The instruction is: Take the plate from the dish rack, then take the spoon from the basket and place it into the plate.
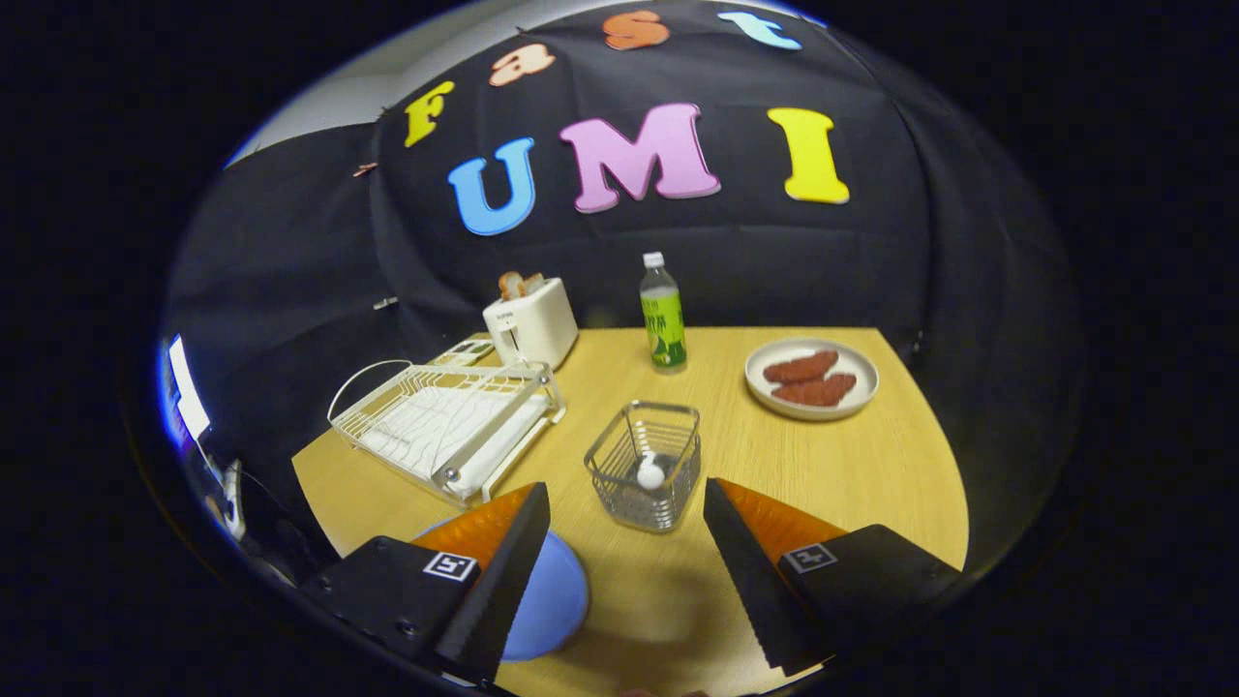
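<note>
A blue plate lies flat on the wooden table, partly hidden under the left finger. A wire basket stands just ahead of the fingers, and the white rounded end of a spoon shows inside it. The white dish rack sits beyond the left finger and holds no plate. My gripper hovers over the table with its fingers wide apart and nothing between them.
A white toaster with toast stands behind the rack. A green-labelled bottle stands beyond the basket. To its right a white plate holds brown sausages. The table edge runs near the right finger.
</note>
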A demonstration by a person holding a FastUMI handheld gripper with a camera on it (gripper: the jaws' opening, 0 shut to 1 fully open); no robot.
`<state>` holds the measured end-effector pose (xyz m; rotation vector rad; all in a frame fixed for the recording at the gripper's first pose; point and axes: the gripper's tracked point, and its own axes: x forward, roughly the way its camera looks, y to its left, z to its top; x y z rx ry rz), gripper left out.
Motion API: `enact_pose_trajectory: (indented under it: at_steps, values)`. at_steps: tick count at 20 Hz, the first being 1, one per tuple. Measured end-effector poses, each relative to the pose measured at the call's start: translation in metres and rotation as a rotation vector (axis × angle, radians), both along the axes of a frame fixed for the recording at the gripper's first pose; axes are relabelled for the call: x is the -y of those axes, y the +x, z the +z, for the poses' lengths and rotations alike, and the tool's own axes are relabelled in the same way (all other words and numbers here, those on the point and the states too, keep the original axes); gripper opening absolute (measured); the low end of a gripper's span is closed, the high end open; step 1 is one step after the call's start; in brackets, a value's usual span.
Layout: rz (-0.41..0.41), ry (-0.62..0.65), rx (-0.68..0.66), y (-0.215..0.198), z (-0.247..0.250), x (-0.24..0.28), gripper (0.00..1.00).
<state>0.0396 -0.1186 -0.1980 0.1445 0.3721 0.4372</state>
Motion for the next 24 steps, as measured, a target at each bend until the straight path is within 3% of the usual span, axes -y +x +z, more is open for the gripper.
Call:
enact_pose_trajectory:
  at_steps: [3, 11, 14, 16, 20, 22, 24]
  values:
    - [0.035, -0.054, 0.092, 0.011, 0.005, -0.008, 0.98]
    - [0.042, -0.077, 0.102, 0.052, -0.027, -0.027, 0.96]
    - [0.039, -0.119, 0.123, 0.061, -0.036, -0.023, 0.59]
    - [0.043, -0.125, 0.108, 0.06, -0.046, -0.025, 0.52]
    - [0.026, -0.111, 0.111, 0.068, -0.049, -0.029, 0.51]
    - [0.022, -0.102, 0.091, 0.066, -0.049, -0.028, 0.31]
    - [0.008, -0.096, 0.08, 0.07, -0.051, -0.027, 0.28]
